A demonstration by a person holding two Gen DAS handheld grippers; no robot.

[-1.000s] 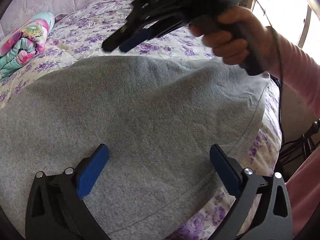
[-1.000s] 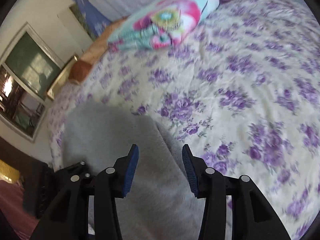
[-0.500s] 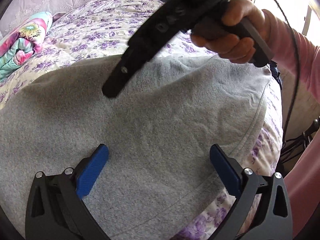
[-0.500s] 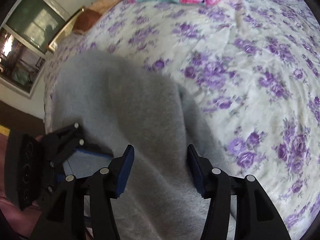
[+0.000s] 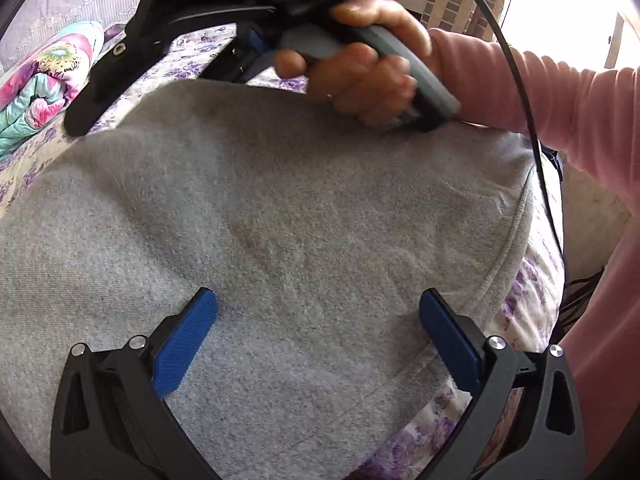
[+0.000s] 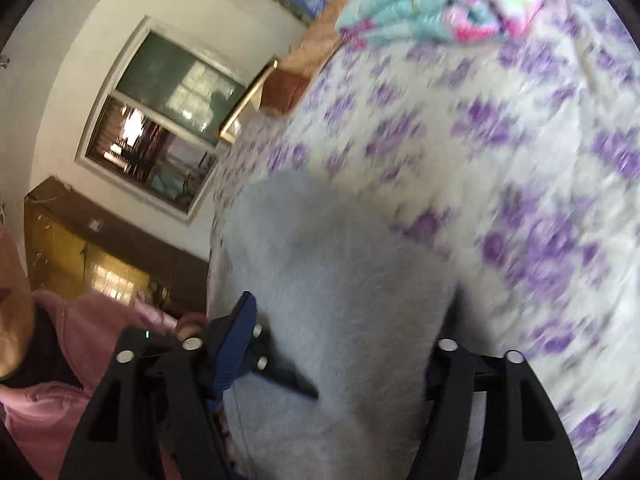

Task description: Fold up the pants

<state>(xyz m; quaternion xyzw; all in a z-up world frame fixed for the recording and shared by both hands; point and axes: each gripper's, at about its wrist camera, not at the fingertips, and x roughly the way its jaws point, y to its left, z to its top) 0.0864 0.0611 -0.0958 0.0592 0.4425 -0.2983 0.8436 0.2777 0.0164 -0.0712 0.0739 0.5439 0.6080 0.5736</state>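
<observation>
Grey pants [image 5: 288,220] lie spread flat on the flowered bed, their hem near the bed's right edge. My left gripper [image 5: 316,332] is open and empty, its blue pads wide apart just above the grey cloth. My right gripper [image 6: 344,344] is open, low over the far edge of the pants [image 6: 344,288]; grey cloth fills the space between its fingers and hides the right pad. In the left wrist view the right gripper's black body [image 5: 168,20] and the hand holding it sit at the pants' far edge.
The purple-flowered bedsheet [image 6: 540,160] stretches beyond the pants. A folded pink and teal quilt [image 5: 36,88] lies at the bed's far left. The bed's edge [image 5: 544,280] drops off at the right. A window and a wooden cabinet stand past the bed in the right wrist view.
My right gripper has swung down toward the far edge of the pants and opened wider. My left gripper has stayed open in place over the cloth.
</observation>
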